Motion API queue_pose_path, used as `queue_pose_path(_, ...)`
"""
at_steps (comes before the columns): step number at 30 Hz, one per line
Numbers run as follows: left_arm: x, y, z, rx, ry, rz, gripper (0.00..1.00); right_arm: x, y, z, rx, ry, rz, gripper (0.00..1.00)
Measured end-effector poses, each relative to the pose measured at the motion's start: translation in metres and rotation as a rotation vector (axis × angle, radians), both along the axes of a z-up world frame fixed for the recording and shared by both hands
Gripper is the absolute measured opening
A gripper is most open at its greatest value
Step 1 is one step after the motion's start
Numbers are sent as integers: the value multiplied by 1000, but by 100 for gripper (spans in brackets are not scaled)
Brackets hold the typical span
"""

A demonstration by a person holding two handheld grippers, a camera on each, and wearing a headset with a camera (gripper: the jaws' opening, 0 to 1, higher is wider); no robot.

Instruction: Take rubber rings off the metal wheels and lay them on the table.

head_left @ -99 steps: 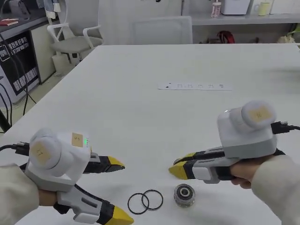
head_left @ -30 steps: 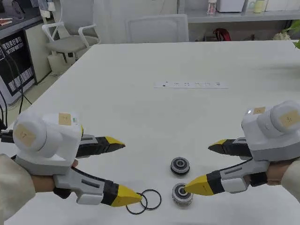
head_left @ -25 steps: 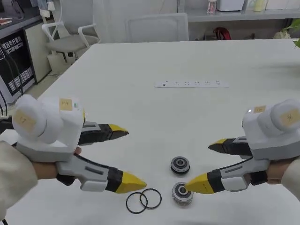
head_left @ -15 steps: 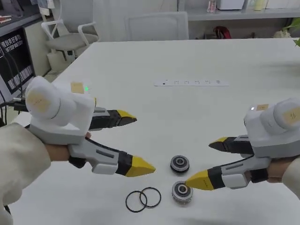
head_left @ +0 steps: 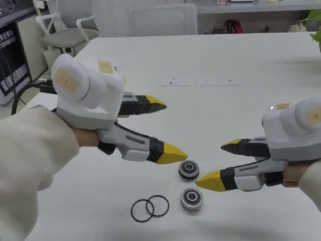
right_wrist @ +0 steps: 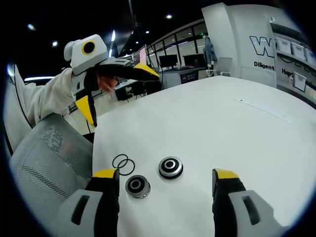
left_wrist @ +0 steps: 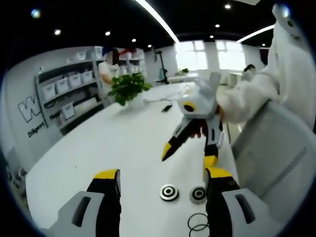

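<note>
We see two rubber rings overlapping, flat on table near its near edge, just left of near metal wheel; far metal wheel just beyond. Our right gripper just right of wheels, left gripper raised at their left: jaws of both spread, holding nothing. Open tabletop runs far to power strip.

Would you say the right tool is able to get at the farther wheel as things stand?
Probably yes: the right tool is open, its jaws pointing towards the farther wheel with nothing lying between. The left tool, also open, hangs close over that wheel and might crowd it.
</note>
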State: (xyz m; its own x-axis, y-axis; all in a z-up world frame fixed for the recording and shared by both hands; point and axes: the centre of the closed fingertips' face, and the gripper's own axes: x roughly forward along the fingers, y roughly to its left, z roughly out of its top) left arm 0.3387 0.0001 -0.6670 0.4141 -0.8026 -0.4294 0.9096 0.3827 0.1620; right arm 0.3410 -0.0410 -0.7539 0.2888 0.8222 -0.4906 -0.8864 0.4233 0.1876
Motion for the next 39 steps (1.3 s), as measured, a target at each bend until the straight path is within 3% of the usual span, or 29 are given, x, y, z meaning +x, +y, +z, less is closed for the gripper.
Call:
queue_pose_path(8,11,-10,-7,-2,-14,-9,60,6,2,2,21,-29,-24,60)
queue_pose_path(14,20,-14,-31,-30,-33,16,48,10,4,-2,35,-29,-49,52)
queue_pose_path(17,22,-12,-44,-21,-22,33,41,10,5,-7,22,-28,-47,50)
queue_pose_path(23,24,-13,-58,-16,2,47,43,9,7,-16,-1,-18,-40,46)
queue_pose_path(31,16,-18,-93,47,36,23,36,9,9,-26,-25,-22,-35,40)
queue_pose_path(35,12,-17,-102,73,37,12,32,8,12,-31,-26,-8,-37,36)
queue_pose_path(39,14,-19,-103,55,48,29,28,7,14,-34,-36,-9,-34,34)
